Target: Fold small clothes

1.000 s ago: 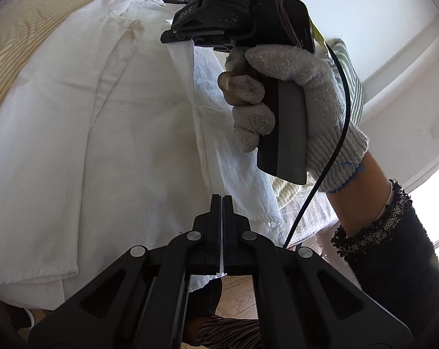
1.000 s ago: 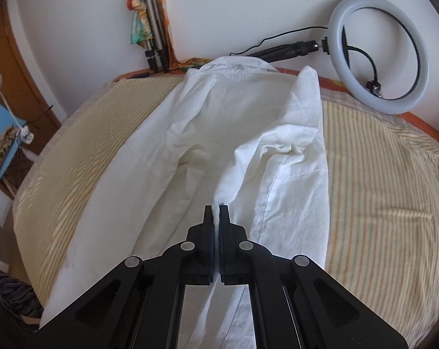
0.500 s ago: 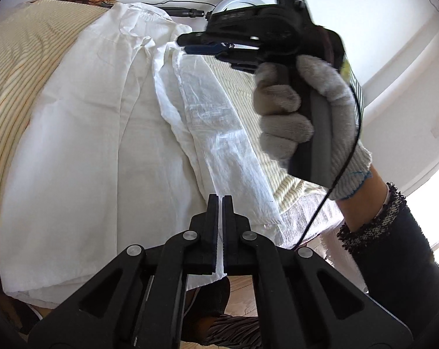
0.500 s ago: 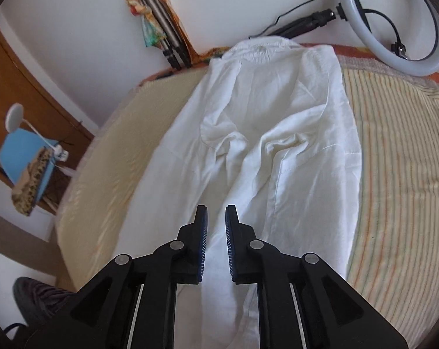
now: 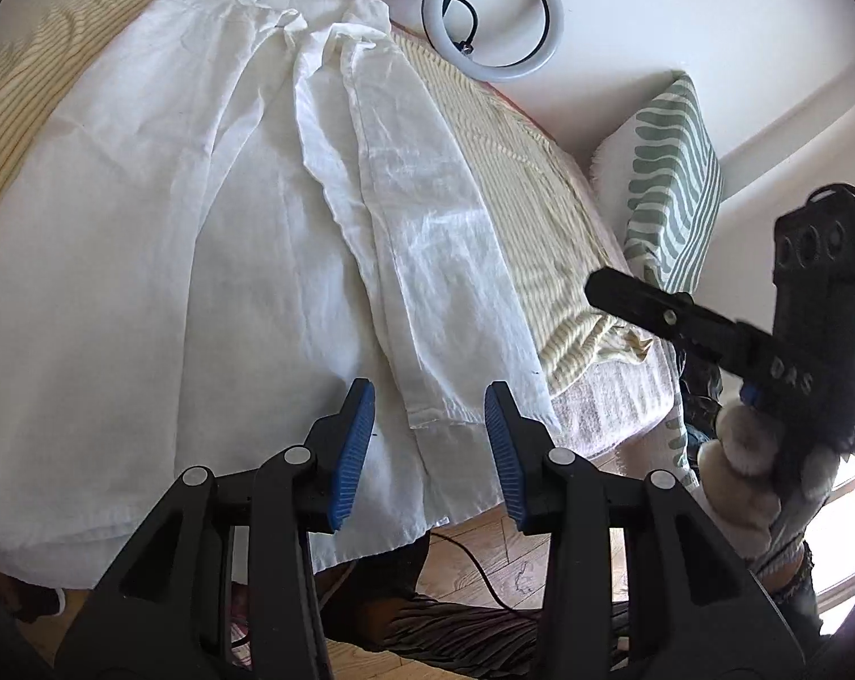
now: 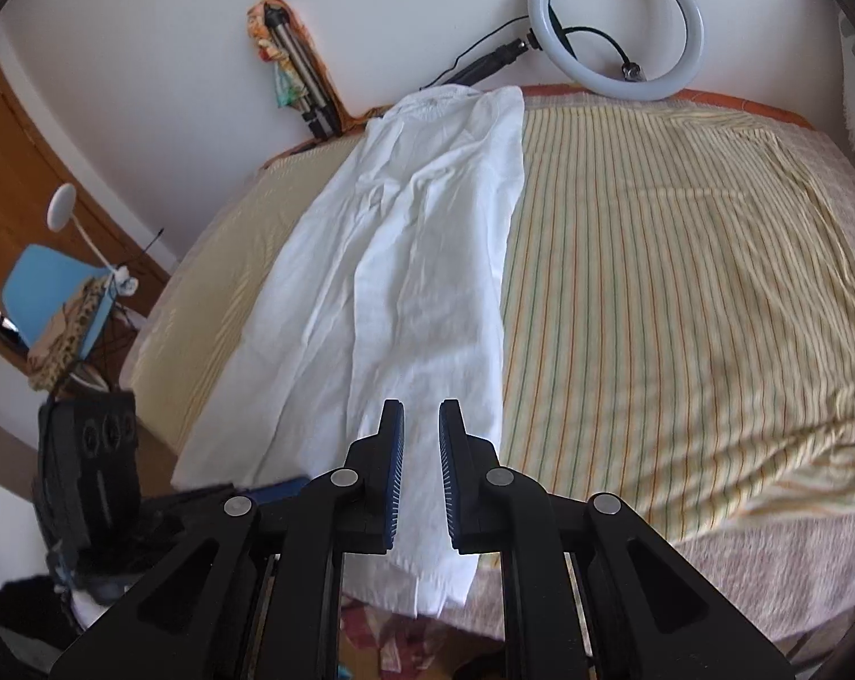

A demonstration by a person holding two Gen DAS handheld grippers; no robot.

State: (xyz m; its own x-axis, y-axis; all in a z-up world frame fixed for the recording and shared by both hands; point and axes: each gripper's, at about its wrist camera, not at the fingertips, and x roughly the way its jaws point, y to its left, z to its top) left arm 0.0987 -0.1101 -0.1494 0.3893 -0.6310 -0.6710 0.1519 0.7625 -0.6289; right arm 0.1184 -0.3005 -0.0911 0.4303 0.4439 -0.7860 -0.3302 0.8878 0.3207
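Left wrist: left gripper point(image 5: 429, 442) jaws now spread wide, were pressed together 1 s ago, empty above hem of the white linen shirt point(image 5: 212, 238) lying flat on the yellow striped bedspread point(image 6: 682, 260); right gripper point(image 6: 422, 473) jaws also parted, has released the shirt and pulled away

a striped yellow bedspread point(image 6: 682, 260) covers the bed, with a pinkish woven blanket point(image 6: 739, 561) showing along its near edge. a white ring light point(image 6: 614, 22) leans against the wall behind the bed, its black cable trailing to the left. a folded tripod point(image 6: 303, 79) with a patterned cloth draped on it stands in the corner by the wall. a cushion with green wavy stripes point(image 5: 671, 187) is propped upright at the bed's far side. off the bed there is a blue chair point(image 6: 47, 294) with a leopard-print cloth on it, a white desk lamp point(image 6: 64, 209) beside it, and a wooden door point(image 6: 25, 147) behind. wooden floor point(image 5: 484, 566) shows below the bed's edge.
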